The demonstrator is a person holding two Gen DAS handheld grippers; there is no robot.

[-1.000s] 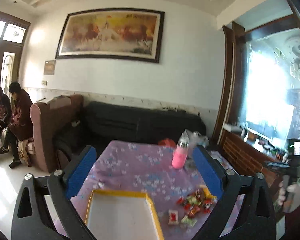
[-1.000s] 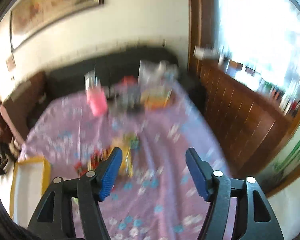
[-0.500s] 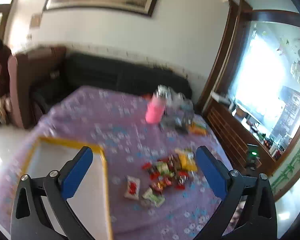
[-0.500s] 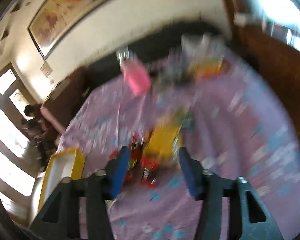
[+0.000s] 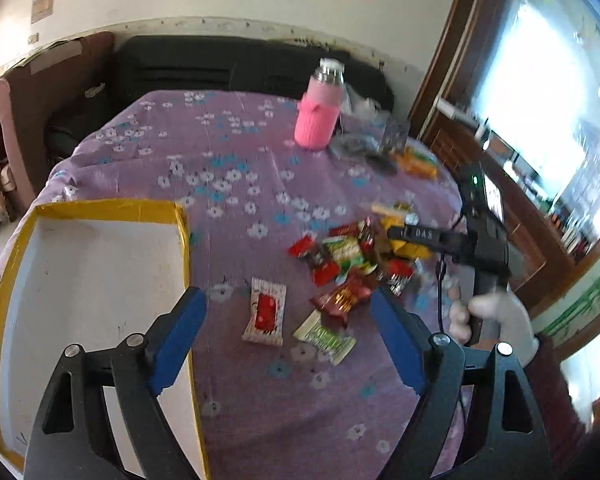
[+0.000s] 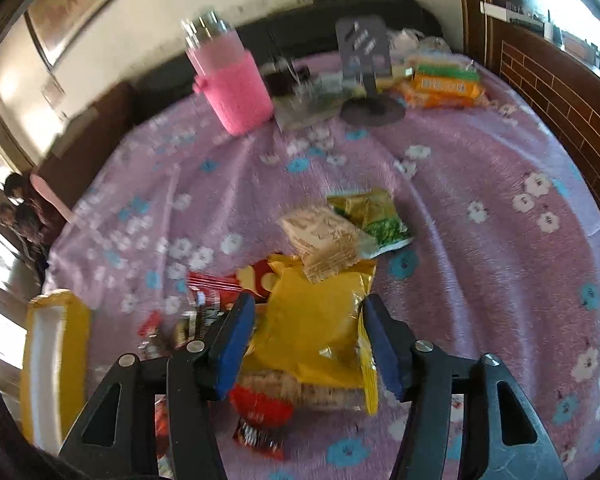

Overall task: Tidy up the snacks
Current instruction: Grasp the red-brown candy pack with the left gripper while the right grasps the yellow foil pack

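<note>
A pile of small snack packets [image 5: 356,260] lies on the purple flowered tablecloth [image 5: 228,160]. A white box with a yellow rim [image 5: 88,280] sits to its left, and also shows in the right wrist view [image 6: 52,356]. My left gripper [image 5: 288,324] is open above a white packet with a red print [image 5: 265,312]. My right gripper [image 6: 310,340] is open, its jaws on either side of a yellow packet [image 6: 316,320] on top of the pile. It also shows in the left wrist view [image 5: 432,236], held by a white-gloved hand.
A pink-sleeved bottle [image 5: 319,114] stands at the far side of the table, with a dark stand [image 6: 366,76] and orange packs [image 6: 440,84] beside it. A black sofa [image 5: 228,64] lies behind. A wooden cabinet [image 6: 560,92] runs along the right.
Both grippers have tilted down and moved in on the table. The right one has come close over the snack pile and now straddles the yellow packet.
</note>
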